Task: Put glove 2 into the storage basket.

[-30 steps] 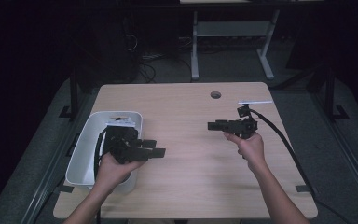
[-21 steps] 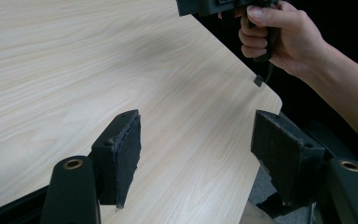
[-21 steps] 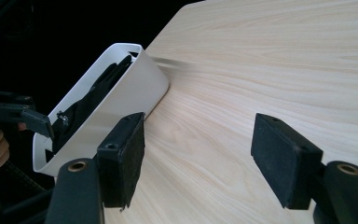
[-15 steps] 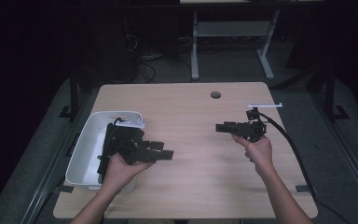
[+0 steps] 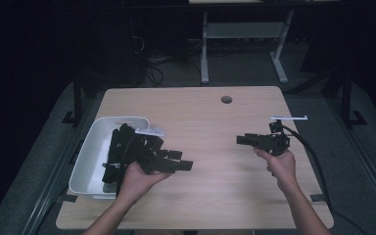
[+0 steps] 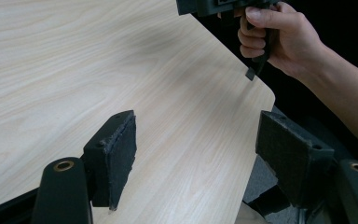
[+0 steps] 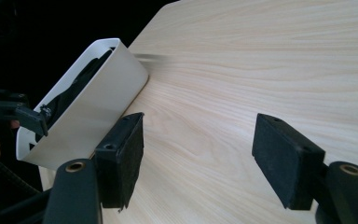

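Note:
My left gripper (image 5: 181, 160) hovers over the wooden table (image 5: 210, 122) just right of the white bin, pointing right. Its jaws have just been opening and nothing is between them; in the left gripper view the left gripper (image 6: 200, 149) stands wide over bare wood near the table's corner. My right gripper (image 5: 241, 140) is held at the right side, pointing left toward the other one. In the right gripper view the right gripper (image 7: 198, 158) is open and empty too, facing the bin (image 7: 98, 93).
The white bin (image 5: 90, 156) sits at the table's left edge with dark items (image 5: 115, 156) in it that I cannot identify. A round cable hole (image 5: 226, 99) lies at the back. A black cable (image 5: 313, 156) trails off the right edge. The other hand (image 6: 279, 37) shows beyond the corner.
Both hands have drifted to the right and slightly toward the near edge. The left gripper now reaches farther out past the bin.

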### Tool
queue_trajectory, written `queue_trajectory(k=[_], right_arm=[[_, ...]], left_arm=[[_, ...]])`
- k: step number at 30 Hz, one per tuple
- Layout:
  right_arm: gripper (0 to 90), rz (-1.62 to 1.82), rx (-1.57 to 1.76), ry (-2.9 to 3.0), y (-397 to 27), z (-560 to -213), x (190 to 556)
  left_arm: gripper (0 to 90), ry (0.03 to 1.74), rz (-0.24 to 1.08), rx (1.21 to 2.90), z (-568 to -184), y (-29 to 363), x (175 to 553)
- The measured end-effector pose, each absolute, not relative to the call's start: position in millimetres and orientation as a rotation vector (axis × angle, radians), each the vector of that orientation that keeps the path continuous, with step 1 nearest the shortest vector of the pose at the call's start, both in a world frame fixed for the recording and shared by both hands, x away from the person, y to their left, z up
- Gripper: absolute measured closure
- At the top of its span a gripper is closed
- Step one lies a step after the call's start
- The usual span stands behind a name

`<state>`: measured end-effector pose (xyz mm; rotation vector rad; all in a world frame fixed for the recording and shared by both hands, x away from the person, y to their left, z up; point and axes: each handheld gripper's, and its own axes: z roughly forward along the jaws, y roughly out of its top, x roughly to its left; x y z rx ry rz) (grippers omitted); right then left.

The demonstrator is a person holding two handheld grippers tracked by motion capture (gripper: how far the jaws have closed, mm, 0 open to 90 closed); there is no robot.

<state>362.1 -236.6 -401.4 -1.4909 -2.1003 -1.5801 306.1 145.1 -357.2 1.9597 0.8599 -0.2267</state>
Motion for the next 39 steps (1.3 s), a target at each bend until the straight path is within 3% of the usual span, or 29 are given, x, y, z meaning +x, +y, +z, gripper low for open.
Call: queue_trajectory(k=[39], right_arm=[[31.8,-1.581,-1.614,-2.039,-292.6,-438.5,329.6]], left_arm=[[24.8,0.831,-0.256,1.991,-390.2,110.8,298.9]])
